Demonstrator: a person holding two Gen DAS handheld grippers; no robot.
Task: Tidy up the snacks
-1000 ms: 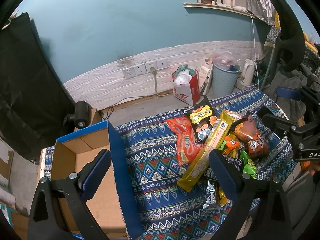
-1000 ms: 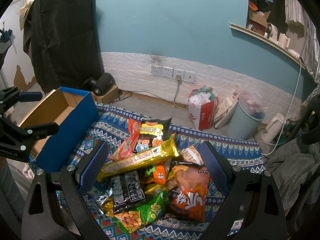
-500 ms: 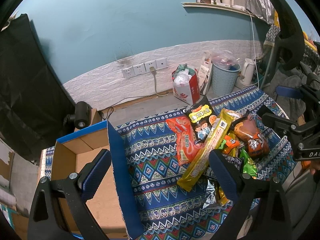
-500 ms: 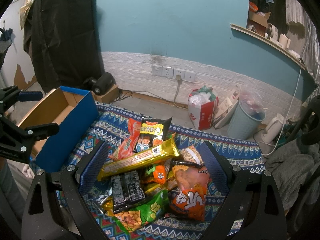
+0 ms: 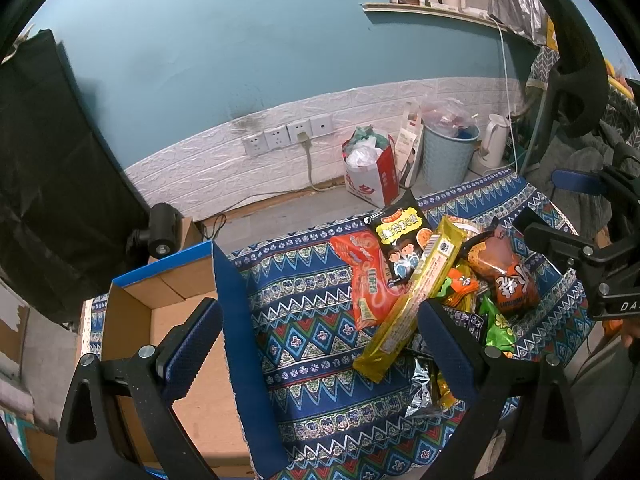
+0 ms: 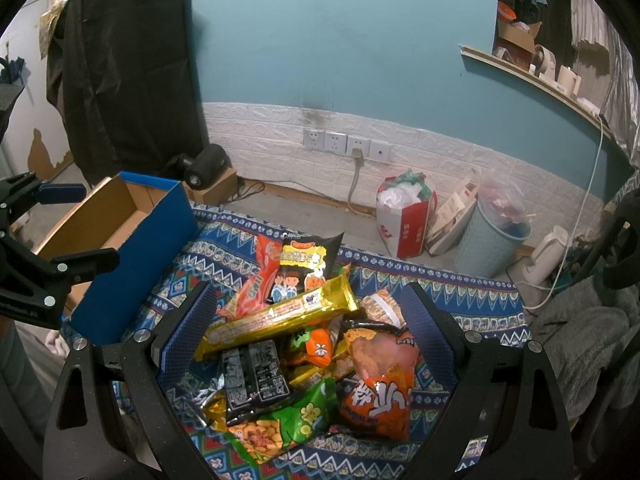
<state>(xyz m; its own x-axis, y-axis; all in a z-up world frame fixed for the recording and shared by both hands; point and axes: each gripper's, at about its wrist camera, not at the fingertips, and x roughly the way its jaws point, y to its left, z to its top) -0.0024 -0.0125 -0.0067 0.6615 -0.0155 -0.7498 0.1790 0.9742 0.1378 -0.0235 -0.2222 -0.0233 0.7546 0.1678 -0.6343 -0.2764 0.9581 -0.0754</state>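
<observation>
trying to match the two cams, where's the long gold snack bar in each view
Left wrist: long gold snack bar runs diagonally right of centre, across the snack pile.
Right wrist: long gold snack bar lies near centre, atop the pile.
Shared landmark: the blue cardboard box, left of the pile in both.

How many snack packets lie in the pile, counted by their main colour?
Orange packets: 3
Black packets: 2
Gold packet: 1
Green packet: 1
Total: 7 clearly seen; a few more lie half hidden underneath.
</observation>
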